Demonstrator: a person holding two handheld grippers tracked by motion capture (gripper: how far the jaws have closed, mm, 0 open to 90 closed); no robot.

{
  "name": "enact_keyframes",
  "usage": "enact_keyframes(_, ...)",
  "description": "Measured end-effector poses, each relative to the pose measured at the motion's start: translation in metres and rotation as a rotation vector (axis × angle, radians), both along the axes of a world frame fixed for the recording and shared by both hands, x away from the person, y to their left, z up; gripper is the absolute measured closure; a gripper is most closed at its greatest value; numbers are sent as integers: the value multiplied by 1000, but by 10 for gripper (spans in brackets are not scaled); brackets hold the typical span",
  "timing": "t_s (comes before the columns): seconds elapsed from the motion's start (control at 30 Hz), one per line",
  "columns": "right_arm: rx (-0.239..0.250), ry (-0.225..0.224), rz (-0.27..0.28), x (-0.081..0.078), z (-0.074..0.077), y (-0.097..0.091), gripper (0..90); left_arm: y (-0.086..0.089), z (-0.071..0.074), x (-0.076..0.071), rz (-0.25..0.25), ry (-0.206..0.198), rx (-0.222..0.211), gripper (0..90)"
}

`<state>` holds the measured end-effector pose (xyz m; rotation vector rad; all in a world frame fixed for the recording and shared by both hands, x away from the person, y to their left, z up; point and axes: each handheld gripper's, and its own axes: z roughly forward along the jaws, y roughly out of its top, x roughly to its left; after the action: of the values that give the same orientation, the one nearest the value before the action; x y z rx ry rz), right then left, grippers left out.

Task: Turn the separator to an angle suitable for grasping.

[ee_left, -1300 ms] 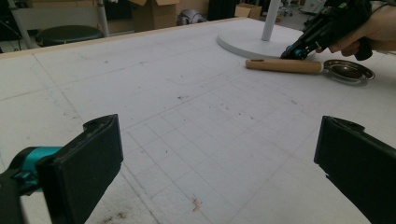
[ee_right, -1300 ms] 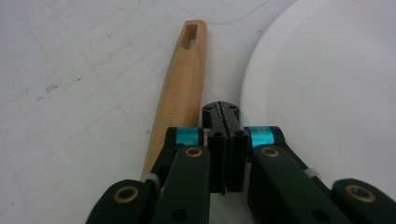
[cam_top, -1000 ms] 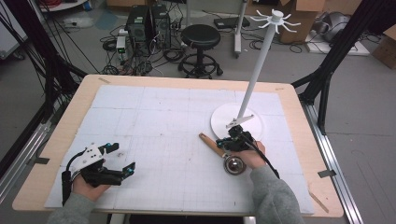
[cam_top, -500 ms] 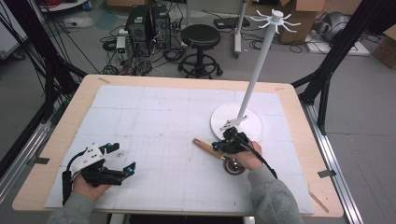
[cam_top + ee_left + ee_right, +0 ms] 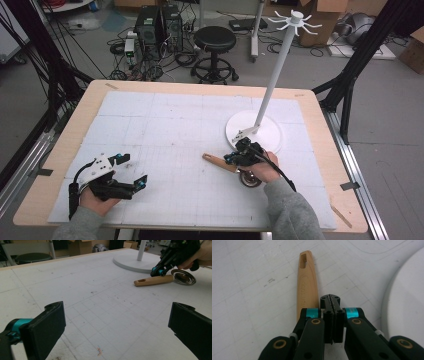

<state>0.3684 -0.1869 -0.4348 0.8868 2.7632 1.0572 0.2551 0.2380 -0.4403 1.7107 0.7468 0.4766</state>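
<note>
The wooden-handled strainer point(image 5: 235, 167) lies flat on the worktop point(image 5: 165, 130) beside the white stand base point(image 5: 260, 131). The right hand-held gripper point(image 5: 332, 301) is clenched empty just beside the handle; release it, then straddle the handle squarely. The left hand-held gripper point(image 5: 115, 327) rests released

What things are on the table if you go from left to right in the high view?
Left gripper → wooden handle → right gripper → white stand base.
</note>
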Motion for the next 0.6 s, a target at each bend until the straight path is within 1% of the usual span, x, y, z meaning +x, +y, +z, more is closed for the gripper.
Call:
enact_keyframes(0.1, 1, 8, 2, -1, 0, 1, 900, 1, 0, 0, 4, 1, -1, 18)
enact_keyframes(0.3, 5, 18, 26, -2, 0, 2, 900, 1, 0, 0, 5, 3, -1, 18)
enact_keyframes(0.37, 5, 16, 48, -2, 0, 3, 900, 1, -1, 1, 5, 3, -5, 18)
enact_keyframes(0.43, 2, 19, 53, -3, 0, 4, 900, 1, -1, 1, 4, 3, -3, 18)
enact_keyframes(0.5, 3, 22, 71, -5, 0, 5, 900, 1, -1, 0, 3, 3, -3, 18)
enact_keyframes(0.6, 2, 14, 93, -5, 0, 6, 900, 2, -1, 1, 4, 2, -1, 18)
